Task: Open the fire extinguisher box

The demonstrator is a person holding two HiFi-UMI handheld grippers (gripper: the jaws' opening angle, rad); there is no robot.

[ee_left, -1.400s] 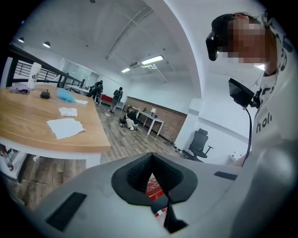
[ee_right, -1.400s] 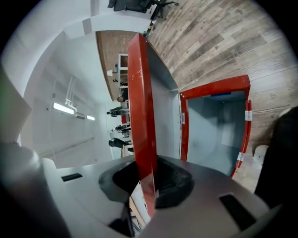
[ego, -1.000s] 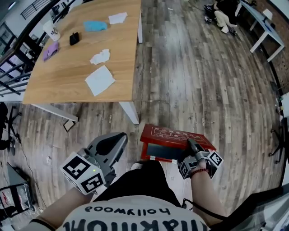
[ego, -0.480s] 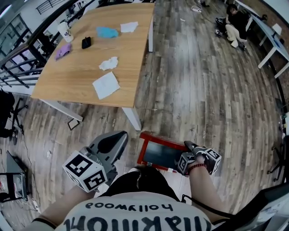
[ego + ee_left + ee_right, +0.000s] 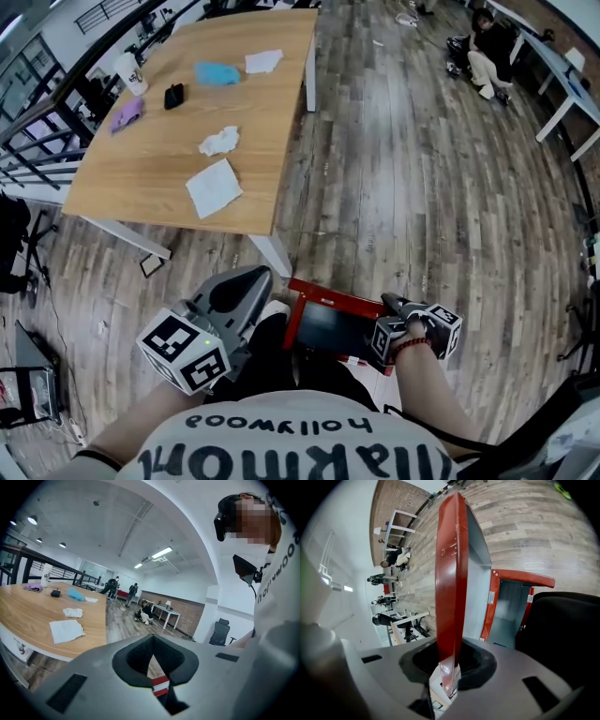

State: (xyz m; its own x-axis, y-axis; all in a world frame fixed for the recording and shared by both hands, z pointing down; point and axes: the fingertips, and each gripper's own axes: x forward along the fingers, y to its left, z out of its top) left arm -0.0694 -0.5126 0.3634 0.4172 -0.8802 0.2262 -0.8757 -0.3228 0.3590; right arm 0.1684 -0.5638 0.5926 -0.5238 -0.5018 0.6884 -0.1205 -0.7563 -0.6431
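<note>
Now the lid stands upright where a second ago it lay nearly flat, so the red box on the floor (at the person's feet) is open. The right gripper pinches the lid's edge; the left gripper hangs closed and empty.

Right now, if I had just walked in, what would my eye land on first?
The red door of the fire extinguisher box stands open, pinched by its edge in the right gripper, low on the floor by the person's legs. Beyond it, at the upper left of the head view, stands a big wooden table strewn with white paper scraps.
</note>
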